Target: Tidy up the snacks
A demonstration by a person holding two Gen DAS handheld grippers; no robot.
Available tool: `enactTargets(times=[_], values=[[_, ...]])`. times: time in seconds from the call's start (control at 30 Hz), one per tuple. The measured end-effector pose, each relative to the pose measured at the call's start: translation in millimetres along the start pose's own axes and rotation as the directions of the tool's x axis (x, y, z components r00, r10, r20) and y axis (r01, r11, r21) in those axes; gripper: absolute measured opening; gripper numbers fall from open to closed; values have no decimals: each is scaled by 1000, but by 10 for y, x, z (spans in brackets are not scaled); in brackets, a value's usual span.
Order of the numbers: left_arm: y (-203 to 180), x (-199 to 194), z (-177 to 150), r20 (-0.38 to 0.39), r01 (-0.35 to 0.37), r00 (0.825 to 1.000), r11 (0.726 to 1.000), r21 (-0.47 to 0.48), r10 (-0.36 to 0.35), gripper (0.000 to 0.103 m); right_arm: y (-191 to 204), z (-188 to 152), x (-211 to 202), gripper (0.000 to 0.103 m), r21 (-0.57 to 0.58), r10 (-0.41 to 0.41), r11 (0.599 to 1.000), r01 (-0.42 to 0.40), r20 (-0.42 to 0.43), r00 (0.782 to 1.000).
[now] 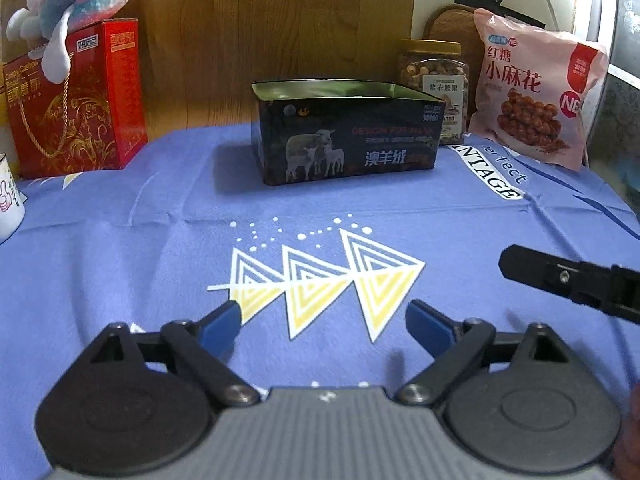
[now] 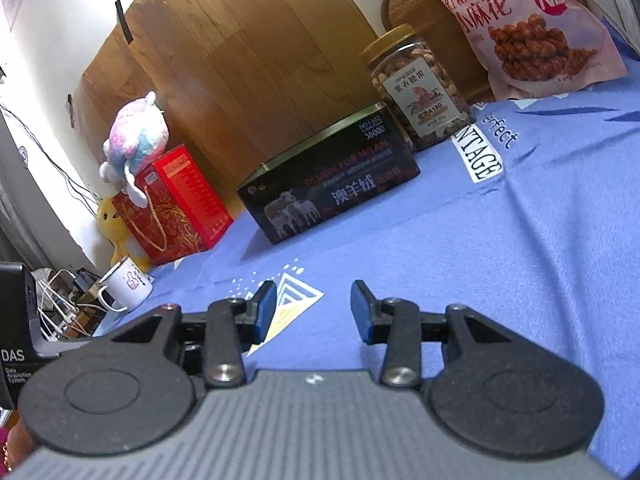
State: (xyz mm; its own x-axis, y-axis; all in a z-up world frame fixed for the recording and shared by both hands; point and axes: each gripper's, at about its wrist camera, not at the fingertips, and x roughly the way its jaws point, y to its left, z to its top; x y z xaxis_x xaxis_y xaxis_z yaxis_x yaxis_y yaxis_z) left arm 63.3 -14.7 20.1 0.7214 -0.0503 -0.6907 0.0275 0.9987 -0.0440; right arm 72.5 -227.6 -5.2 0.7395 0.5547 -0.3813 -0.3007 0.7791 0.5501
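An open black tin box with sheep pictures (image 1: 344, 136) (image 2: 332, 192) stands at the back middle of the blue cloth. Beside it to the right stand a clear jar of nuts with a gold lid (image 1: 438, 88) (image 2: 416, 88) and a pink snack bag (image 1: 532, 96) (image 2: 532, 28) leaning on the wall. My left gripper (image 1: 324, 320) is open and empty, low over the cloth's triangle print. My right gripper (image 2: 314, 312) is open and empty; one of its black fingers (image 1: 560, 276) shows at the right of the left wrist view.
A red gift box (image 1: 76, 104) (image 2: 176, 204) with a plush toy (image 1: 76, 4) (image 2: 136, 136) on top stands at the back left. A white enamel mug (image 2: 126, 286) (image 1: 8, 200) sits at the cloth's left edge. A wooden panel backs the table.
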Motion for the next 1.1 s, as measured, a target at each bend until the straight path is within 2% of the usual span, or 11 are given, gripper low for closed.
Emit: enactTargets(times=[0.1,0.23,0.33,0.5,0.6,0.73,0.8,1.1], values=[[-31,-83,-4,22,-10,1000,1000,10,9,103,32,22,-78,44,11,16,1000,-16,19,1000],[-82,-189,3,44,-23,999,999,26,22,103,86,61,-179,45,8,26,1000,-26,50,998],[-102,-218,4,38,-31,999,999,29,29,103,108,65,-233,54,16,32,999,-33,66,997],[-137,-260,-25,49,-61,997,997,46,59,103,141,64,-279,55,14,37,999,-38,73,997],[-135,-272,-30,45,-75,996,996,42,73,103,155,60,-291,61,14,36,999,-37,75,997],[-109,-287,-44,54,-99,994,995,33,97,103,156,41,-302,62,17,40,999,-42,74,996],[-104,-296,-50,66,-127,990,991,36,124,103,154,36,-309,65,20,39,999,-41,76,996],[-101,-334,-69,126,-239,965,969,66,230,103,150,22,-318,65,25,36,999,-38,82,996]])
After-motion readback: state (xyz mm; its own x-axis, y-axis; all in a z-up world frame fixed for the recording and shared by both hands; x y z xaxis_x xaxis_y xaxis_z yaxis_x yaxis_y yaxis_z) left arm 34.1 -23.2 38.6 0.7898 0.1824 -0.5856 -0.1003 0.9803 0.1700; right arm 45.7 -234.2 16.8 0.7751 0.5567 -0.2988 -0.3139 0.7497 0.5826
